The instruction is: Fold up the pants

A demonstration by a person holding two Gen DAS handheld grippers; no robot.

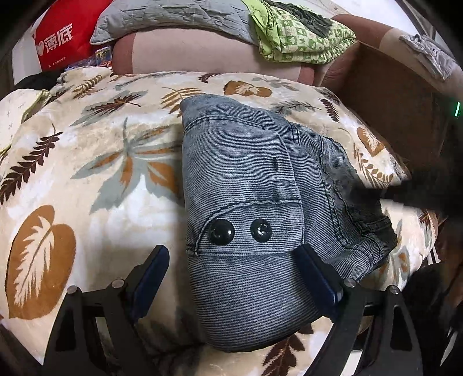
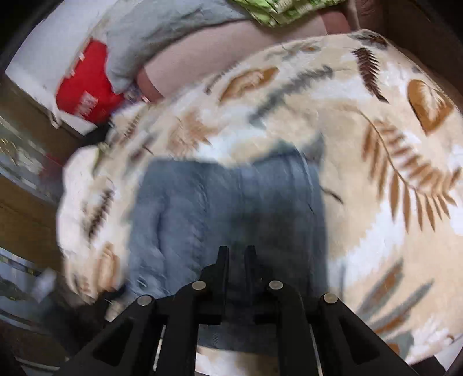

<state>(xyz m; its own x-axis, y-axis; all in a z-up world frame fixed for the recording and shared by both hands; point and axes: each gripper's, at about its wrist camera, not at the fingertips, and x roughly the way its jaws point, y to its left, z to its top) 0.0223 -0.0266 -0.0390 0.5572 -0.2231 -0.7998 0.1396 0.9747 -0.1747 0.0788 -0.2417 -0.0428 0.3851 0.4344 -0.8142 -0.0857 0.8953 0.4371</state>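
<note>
The blue-grey denim pants [image 1: 246, 185] lie folded into a compact bundle on a cream blanket with a leaf print [image 1: 86, 173]. Two black snap buttons [image 1: 221, 230] face up near my end. My left gripper [image 1: 233, 260] is open, its blue-padded fingers [image 1: 153, 269] straddling the near end of the bundle just above it. In the blurred right wrist view the pants [image 2: 202, 208] lie under my right gripper [image 2: 236, 254], whose fingers stand almost together with a narrow gap and hold nothing that I can see.
A pink sofa cushion [image 1: 188, 49] lies behind the blanket with a grey quilt [image 1: 162, 17] and a green patterned cloth [image 1: 298, 34] on it. A red bag [image 1: 63, 37] stands far left. A brown box wall [image 1: 390, 95] rises at the right.
</note>
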